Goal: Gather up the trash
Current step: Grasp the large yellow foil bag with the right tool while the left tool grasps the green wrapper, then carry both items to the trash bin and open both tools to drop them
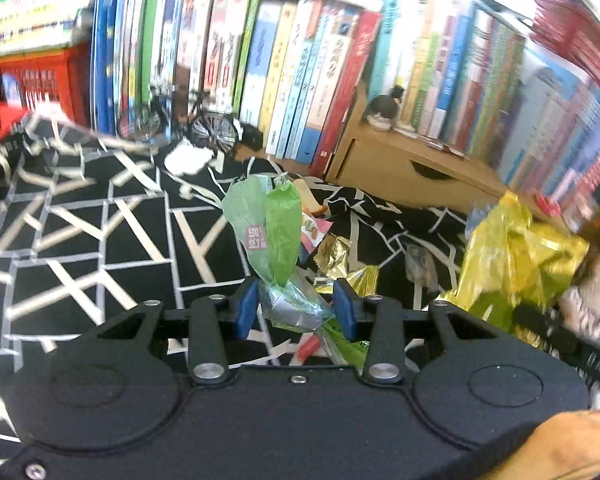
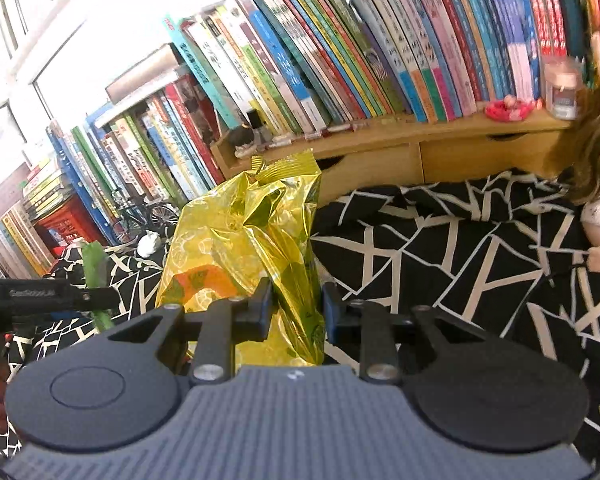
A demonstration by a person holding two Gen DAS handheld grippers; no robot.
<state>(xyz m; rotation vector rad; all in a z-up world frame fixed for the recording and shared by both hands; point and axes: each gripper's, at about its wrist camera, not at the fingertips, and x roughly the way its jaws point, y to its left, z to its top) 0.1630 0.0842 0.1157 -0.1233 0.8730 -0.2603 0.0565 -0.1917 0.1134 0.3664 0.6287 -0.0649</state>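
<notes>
Left wrist: left gripper [image 1: 296,312] is clamping a green wrapper [image 1: 278,228], holding it above the black-and-white cloth [image 1: 80,220]. More wrappers [image 1: 336,256] are lying beyond it. Grip is only catching the crumpled lower end, so it could be slipping out.

Right wrist: right gripper [image 2: 294,308] is pinching a yellow foil bag [image 2: 252,240] by one fold; slick foil may be sliding free. No bin showing in either view, and the bag's lower part is hiding behind the gripper body
</notes>
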